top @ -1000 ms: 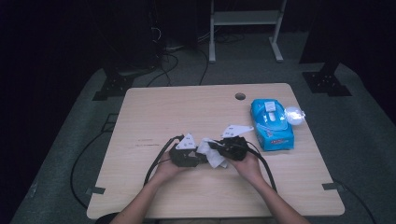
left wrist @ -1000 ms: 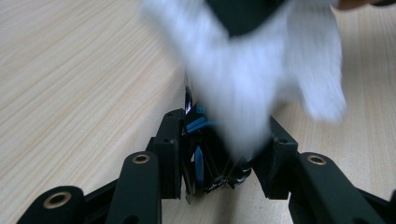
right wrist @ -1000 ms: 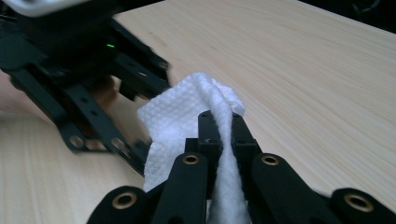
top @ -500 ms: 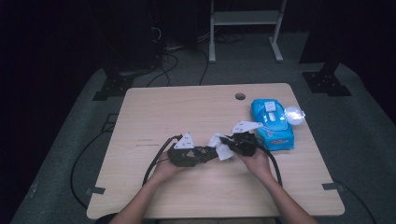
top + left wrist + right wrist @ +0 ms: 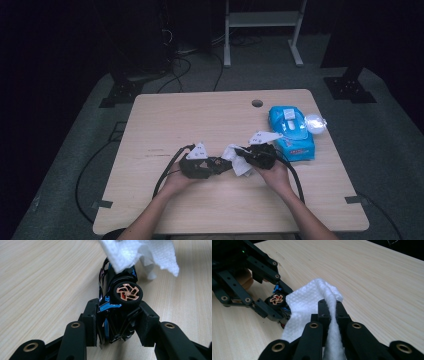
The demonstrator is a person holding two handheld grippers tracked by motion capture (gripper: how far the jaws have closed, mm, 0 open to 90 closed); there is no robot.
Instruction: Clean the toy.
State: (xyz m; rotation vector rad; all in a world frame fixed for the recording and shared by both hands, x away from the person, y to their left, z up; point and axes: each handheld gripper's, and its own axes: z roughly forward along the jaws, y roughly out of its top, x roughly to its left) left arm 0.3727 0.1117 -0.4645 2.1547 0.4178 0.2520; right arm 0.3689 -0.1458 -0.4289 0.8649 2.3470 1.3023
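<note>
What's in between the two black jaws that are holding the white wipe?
A fold of the white wipe itself. The right gripper view shows the right gripper pinching it, with the rest draped onto the toy car that the left gripper holds.

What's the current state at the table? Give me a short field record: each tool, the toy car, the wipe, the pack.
left tool: shut on toy car
right tool: shut on white wipe
wipe position: draped over the car's far end
car: on its side, copper wheel facing the left gripper view
blue wipe pack: on table, right of the tools, untouched
</note>
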